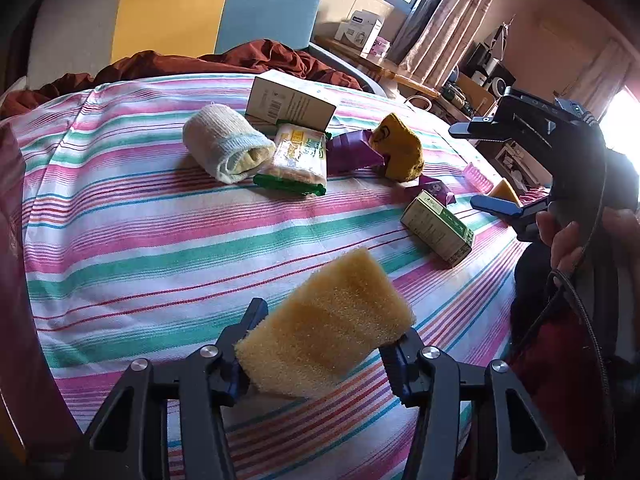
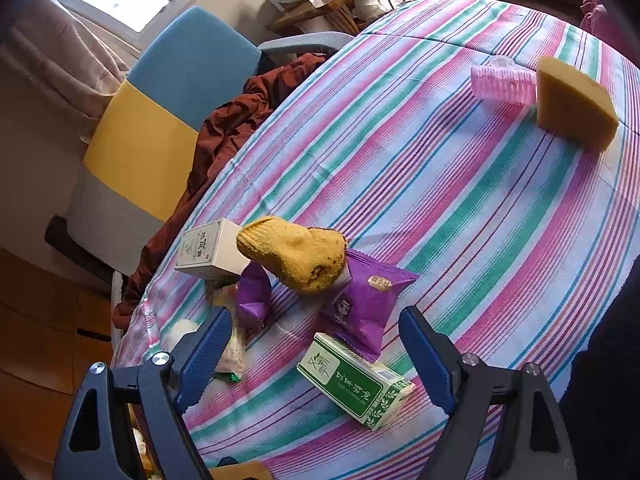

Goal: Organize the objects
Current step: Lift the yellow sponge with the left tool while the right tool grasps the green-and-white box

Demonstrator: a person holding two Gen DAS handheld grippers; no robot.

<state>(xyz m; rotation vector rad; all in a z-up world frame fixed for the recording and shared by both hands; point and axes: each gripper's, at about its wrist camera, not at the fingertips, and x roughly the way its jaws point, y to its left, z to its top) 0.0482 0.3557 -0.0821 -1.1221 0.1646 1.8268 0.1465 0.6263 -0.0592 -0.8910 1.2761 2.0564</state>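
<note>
My left gripper (image 1: 324, 340) is shut on a yellow sponge (image 1: 328, 320) and holds it above the striped tablecloth (image 1: 140, 240). My right gripper (image 2: 316, 344) is open and empty, hovering over a green and white box (image 2: 356, 380); it also shows in the left wrist view (image 1: 476, 164). Beyond lie a purple snack packet (image 2: 360, 300), a mustard sock (image 2: 296, 256), a white box (image 2: 208, 250), a rolled white towel (image 1: 224, 148) and a green-edged packet (image 1: 300, 160). A second sponge (image 2: 572, 104) stands by a pink roller (image 2: 504, 84).
A chair (image 2: 160, 112) in blue, yellow and grey stands at the table's far side with a rust-red cloth (image 2: 232, 128) draped over it. A wooden side table (image 1: 384, 68) with boxes stands by the curtained window.
</note>
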